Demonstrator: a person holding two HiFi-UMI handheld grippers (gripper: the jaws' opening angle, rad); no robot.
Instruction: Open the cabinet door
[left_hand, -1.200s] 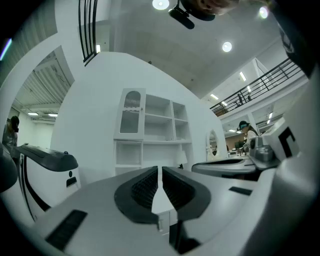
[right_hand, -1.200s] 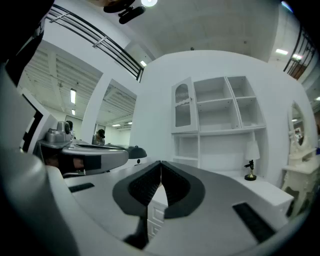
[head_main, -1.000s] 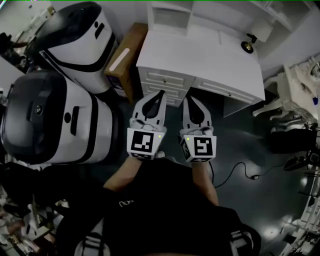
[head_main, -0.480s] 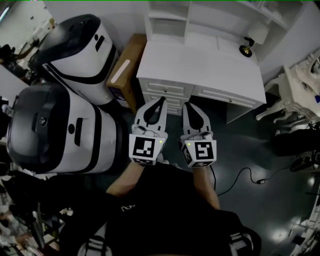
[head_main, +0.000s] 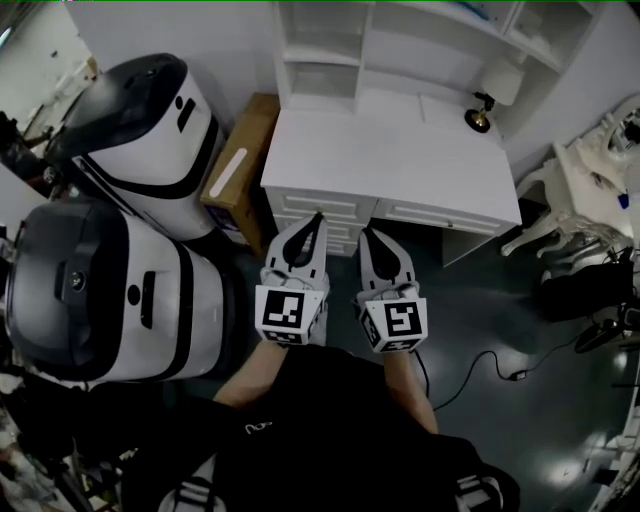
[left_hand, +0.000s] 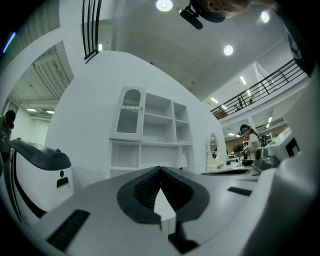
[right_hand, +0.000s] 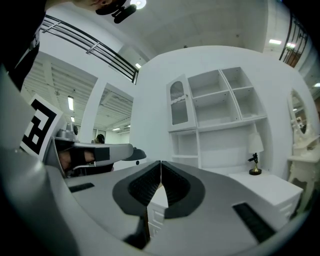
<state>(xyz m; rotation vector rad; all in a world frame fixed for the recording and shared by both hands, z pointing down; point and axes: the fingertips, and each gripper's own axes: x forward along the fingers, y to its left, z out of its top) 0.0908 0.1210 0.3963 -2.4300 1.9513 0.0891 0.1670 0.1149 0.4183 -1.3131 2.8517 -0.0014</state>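
A white desk (head_main: 400, 160) carries a shelf hutch (head_main: 322, 45) at its back. The hutch's cabinet door (left_hand: 128, 112), arched with a glass pane, is at the upper left and stands closed; it also shows in the right gripper view (right_hand: 178, 104). Both grippers point level at the desk, well short of that door. The left gripper (head_main: 318, 215) is shut and empty, its tips over the desk's drawer fronts (head_main: 305, 208). Beside it the right gripper (head_main: 364, 233) is shut and empty too. In each gripper view the jaws meet tip to tip (left_hand: 160, 168) (right_hand: 160, 162).
Two large white-and-black machines (head_main: 140, 105) (head_main: 95, 290) stand at the left, with a cardboard box (head_main: 236, 170) against the desk's side. A small lamp (head_main: 480, 112) sits on the desk's right. White chairs (head_main: 585, 200) and a floor cable (head_main: 490, 358) are on the right.
Both grippers have moved a little toward the desk, still shut. The head view has shifted, so more of the hutch shows at the top.
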